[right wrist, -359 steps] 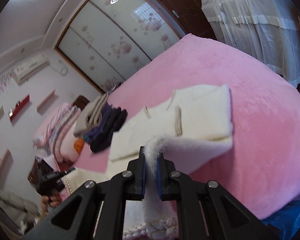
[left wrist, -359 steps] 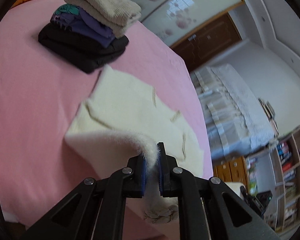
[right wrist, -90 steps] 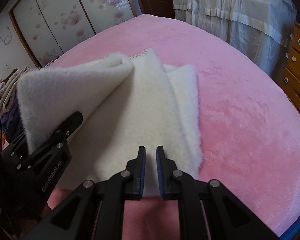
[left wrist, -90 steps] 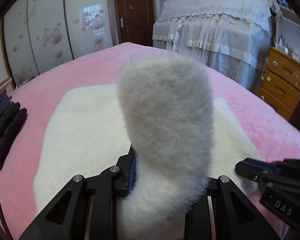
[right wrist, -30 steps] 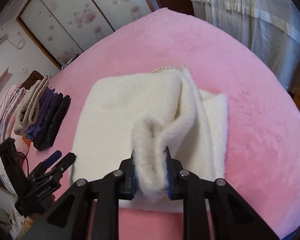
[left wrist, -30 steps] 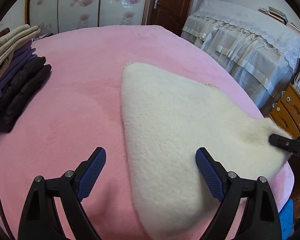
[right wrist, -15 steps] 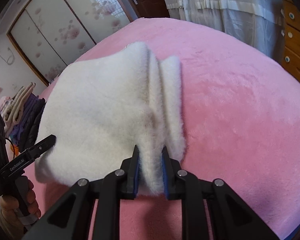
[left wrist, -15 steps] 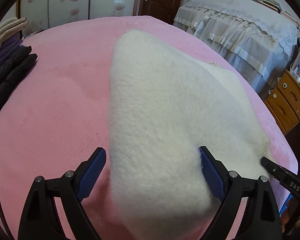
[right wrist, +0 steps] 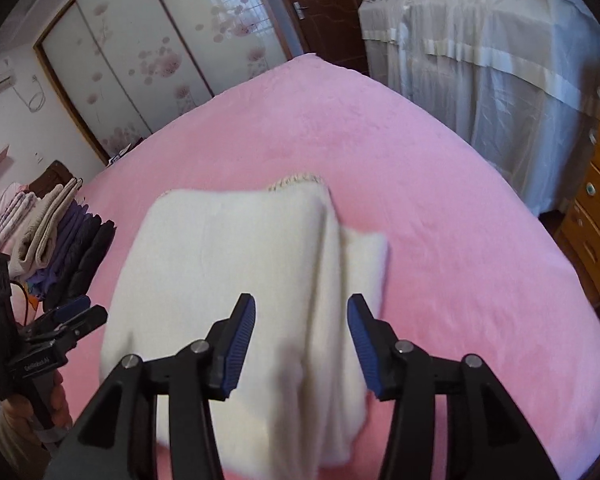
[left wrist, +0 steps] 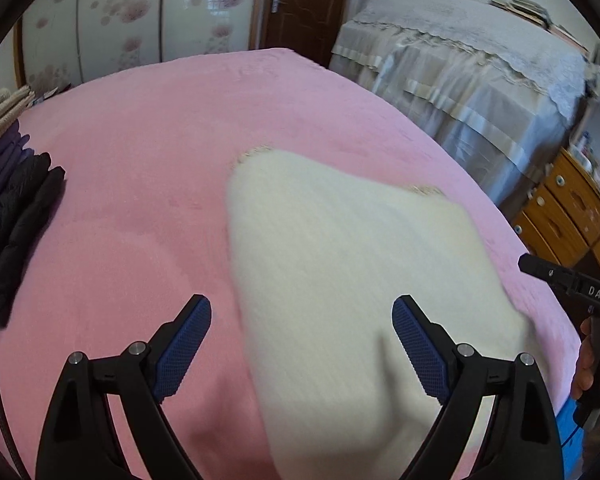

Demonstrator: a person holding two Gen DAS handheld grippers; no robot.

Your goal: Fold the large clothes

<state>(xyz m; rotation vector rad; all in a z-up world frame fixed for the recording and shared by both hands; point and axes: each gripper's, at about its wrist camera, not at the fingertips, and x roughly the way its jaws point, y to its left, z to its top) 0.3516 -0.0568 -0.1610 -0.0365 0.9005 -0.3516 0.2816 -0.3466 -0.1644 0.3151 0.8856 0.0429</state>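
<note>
A folded cream fluffy garment point(left wrist: 352, 264) lies on the pink bed point(left wrist: 148, 152); it also shows in the right wrist view point(right wrist: 236, 248). My left gripper point(left wrist: 302, 344) is open and empty, its jaws wide apart just above the garment's near edge. My right gripper point(right wrist: 302, 340) is open and empty over the garment's near right edge, where stacked folded layers show. The right gripper point(left wrist: 568, 288) appears at the right edge of the left wrist view; the left gripper point(right wrist: 64, 320) appears at the left in the right wrist view.
A stack of folded clothes point(left wrist: 8, 184), beige, purple and black, sits on the bed's left side and shows in the right wrist view point(right wrist: 64, 236). A cloth-covered piece of furniture point(left wrist: 480, 80) and a wooden dresser point(left wrist: 564, 208) stand beyond the bed's right edge.
My right gripper has opened and let go of the garment's edge; the folded garment has dropped flat onto the bed. My left gripper stays open and has pulled back slightly.
</note>
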